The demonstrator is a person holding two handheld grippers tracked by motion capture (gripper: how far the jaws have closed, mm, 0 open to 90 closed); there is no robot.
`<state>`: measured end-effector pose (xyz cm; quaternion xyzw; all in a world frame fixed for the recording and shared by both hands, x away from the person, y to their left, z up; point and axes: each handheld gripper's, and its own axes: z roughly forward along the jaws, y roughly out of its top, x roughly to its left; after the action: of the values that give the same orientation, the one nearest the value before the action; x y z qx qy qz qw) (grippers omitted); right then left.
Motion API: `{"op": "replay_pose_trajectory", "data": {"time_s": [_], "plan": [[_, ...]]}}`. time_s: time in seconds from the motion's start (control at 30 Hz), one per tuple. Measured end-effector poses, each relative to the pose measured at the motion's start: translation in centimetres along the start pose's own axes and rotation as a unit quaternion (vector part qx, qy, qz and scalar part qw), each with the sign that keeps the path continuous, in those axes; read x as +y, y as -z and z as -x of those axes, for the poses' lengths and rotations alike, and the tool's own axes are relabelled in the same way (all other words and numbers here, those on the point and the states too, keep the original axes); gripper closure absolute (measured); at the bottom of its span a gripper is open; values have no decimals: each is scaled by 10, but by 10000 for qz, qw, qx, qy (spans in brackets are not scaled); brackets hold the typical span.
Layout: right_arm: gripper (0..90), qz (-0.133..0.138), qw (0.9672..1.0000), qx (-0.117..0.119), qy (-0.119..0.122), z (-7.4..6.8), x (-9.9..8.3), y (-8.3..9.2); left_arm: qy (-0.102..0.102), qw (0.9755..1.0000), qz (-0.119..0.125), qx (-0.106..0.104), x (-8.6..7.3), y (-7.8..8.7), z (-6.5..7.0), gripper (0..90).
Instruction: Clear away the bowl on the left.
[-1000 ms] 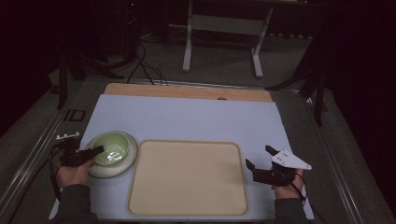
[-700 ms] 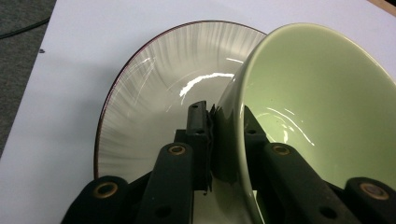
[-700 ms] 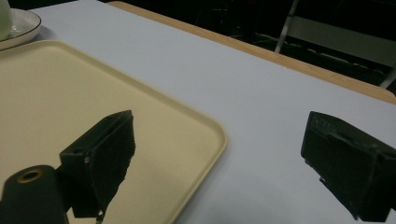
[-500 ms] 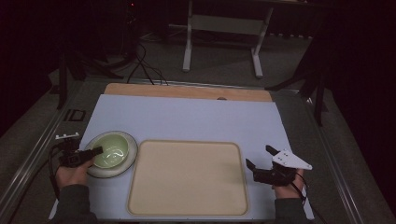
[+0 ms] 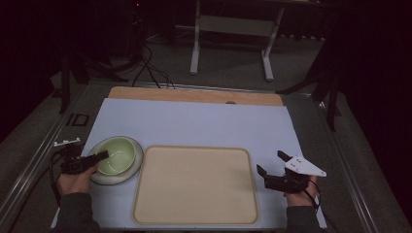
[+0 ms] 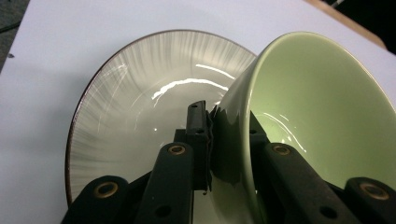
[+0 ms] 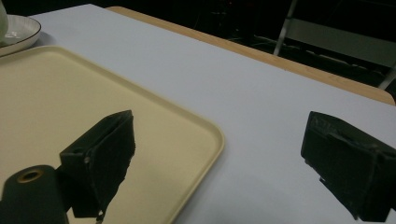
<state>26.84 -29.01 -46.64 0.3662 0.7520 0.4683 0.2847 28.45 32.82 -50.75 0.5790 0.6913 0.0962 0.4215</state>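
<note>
Two black jaws of the left hand-held gripper (image 6: 224, 140) are clamped on the near wall of a pale green bowl (image 6: 322, 116), one pad outside the wall and one inside, just after closing on it. In that gripper's view the bowl sits tilted, its glossy, smooth inside facing right and holding nothing. It rests in a shallow round plate (image 6: 126, 116) of shiny whitish ceramic with fine streaks running out to a thin dark rim. In the high view the left hand-held gripper (image 5: 99, 158) reaches the bowl (image 5: 119, 153) from the left, and the plate (image 5: 133, 167) lies at the near left of the counter (image 5: 194, 124), on a pale blue-white sheet that covers it. Just beside the plate, to its right, lies a cream rectangular tray (image 5: 194, 184) with rounded corners, a low raised edge and a matt face; nothing lies in it. The right hand-held gripper (image 5: 274, 167), topped by a grey three-cornered plate, hovers just off the tray's right edge with its jaws wide apart and holding nothing. A wooden strip (image 5: 194, 95) runs along the counter's far edge.
</note>
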Motion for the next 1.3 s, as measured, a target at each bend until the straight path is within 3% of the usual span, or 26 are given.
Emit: {"op": "replay_pose_trajectory", "data": {"time_s": [0.73,1.3], "plan": [[95,30,10000,-3,-5,1,0,1,141,9985,464,-266,1,13,6,801],[96,68,10000,-3,5,2,0,2,-66,9974,639,-335,3,17,24,800]]}}
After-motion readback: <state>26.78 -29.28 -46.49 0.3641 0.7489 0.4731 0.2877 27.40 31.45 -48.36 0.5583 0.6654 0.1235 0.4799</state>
